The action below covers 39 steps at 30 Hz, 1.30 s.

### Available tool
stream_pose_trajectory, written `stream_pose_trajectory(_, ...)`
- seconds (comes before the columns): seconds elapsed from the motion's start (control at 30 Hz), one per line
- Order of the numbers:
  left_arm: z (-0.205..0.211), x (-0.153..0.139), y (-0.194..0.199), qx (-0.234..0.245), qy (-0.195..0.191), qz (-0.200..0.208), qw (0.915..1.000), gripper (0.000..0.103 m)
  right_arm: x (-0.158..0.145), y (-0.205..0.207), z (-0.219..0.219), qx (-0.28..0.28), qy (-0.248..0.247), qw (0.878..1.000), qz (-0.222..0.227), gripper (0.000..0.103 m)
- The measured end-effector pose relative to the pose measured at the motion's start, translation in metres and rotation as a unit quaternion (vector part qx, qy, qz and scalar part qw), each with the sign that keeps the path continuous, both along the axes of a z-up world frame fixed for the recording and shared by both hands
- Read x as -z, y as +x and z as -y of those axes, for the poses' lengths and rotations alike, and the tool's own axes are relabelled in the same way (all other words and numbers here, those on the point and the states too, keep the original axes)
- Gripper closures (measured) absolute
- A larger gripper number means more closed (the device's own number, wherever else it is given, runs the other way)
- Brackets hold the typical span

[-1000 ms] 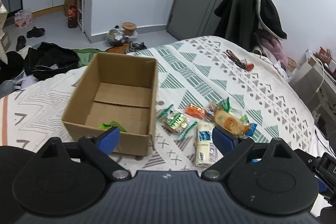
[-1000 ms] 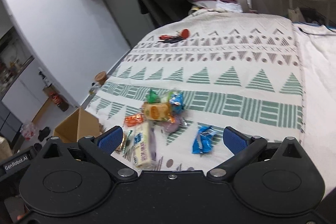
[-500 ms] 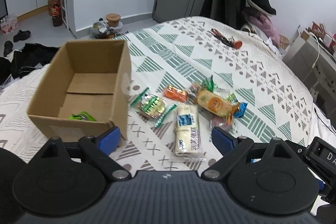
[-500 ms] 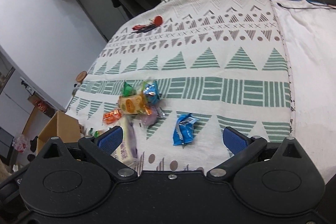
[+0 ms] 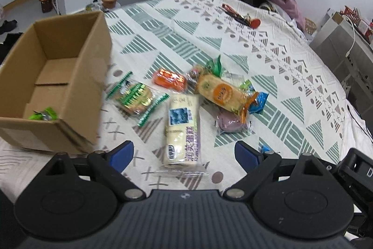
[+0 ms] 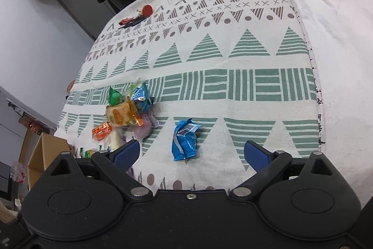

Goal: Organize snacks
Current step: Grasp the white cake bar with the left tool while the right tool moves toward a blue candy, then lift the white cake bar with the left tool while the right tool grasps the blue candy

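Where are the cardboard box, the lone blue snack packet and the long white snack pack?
cardboard box (image 5: 93,76): left wrist view, on its right outer wall.
blue snack packet (image 6: 184,140): right wrist view, middle of the wrapper.
long white snack pack (image 5: 183,130): left wrist view, middle of its printed face.
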<state>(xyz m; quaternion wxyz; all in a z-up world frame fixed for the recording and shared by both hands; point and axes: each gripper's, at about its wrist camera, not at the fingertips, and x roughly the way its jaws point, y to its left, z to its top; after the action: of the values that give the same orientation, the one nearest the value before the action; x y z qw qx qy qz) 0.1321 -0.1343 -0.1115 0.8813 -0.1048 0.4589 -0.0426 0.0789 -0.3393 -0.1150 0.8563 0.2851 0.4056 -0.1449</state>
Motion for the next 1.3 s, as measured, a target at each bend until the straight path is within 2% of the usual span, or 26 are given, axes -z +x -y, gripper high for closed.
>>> stream_pose_trajectory(0.43, 0.025, 0.044, 0.029, 0.002, 0.003, -0.046, 0.9989, 0.012, 0.026, 0.022, 0.010, 0.021, 0.026, 0.999, -0.038, 0.010)
stream_pose_trajectory(0.47, 0.026, 0.048, 0.030, 0.000, 0.003, -0.048, 0.9988, 0.012, 0.028, 0.024, 0.010, 0.020, 0.027, 0.999, -0.040, 0.014)
stream_pose_trajectory(0.57, 0.026, 0.057, 0.032, -0.016, 0.006, -0.059, 0.9981, 0.025, 0.034, 0.029, 0.012, 0.026, 0.035, 0.998, -0.049, 0.018)
stream_pose_trajectory(0.63, 0.026, 0.058, 0.032, -0.028, 0.014, -0.049, 0.9983, 0.034, 0.038, 0.032, 0.013, 0.032, 0.040, 0.997, -0.051, 0.019)
stream_pose_trajectory(0.7, 0.025, 0.057, 0.032, -0.034, 0.015, -0.041, 0.9984, 0.054, 0.041, 0.033, 0.014, 0.035, 0.042, 0.997, -0.051, 0.019)
stream_pose_trajectory(0.77, 0.021, 0.055, 0.033, -0.038, 0.008, -0.036, 0.9986, 0.064, 0.043, 0.034, 0.014, 0.040, 0.043, 0.997, -0.053, 0.019)
stream_pose_trajectory(1.0, 0.013, 0.051, 0.027, -0.046, -0.008, -0.028, 0.9985, 0.068, 0.047, 0.038, 0.010, 0.040, 0.044, 0.997, -0.048, 0.019)
stream_pose_trajectory(1.3, 0.000, 0.043, 0.018, -0.052, -0.017, -0.020, 0.9983, 0.070, 0.053, 0.051, -0.001, 0.034, 0.015, 0.998, -0.058, 0.019)
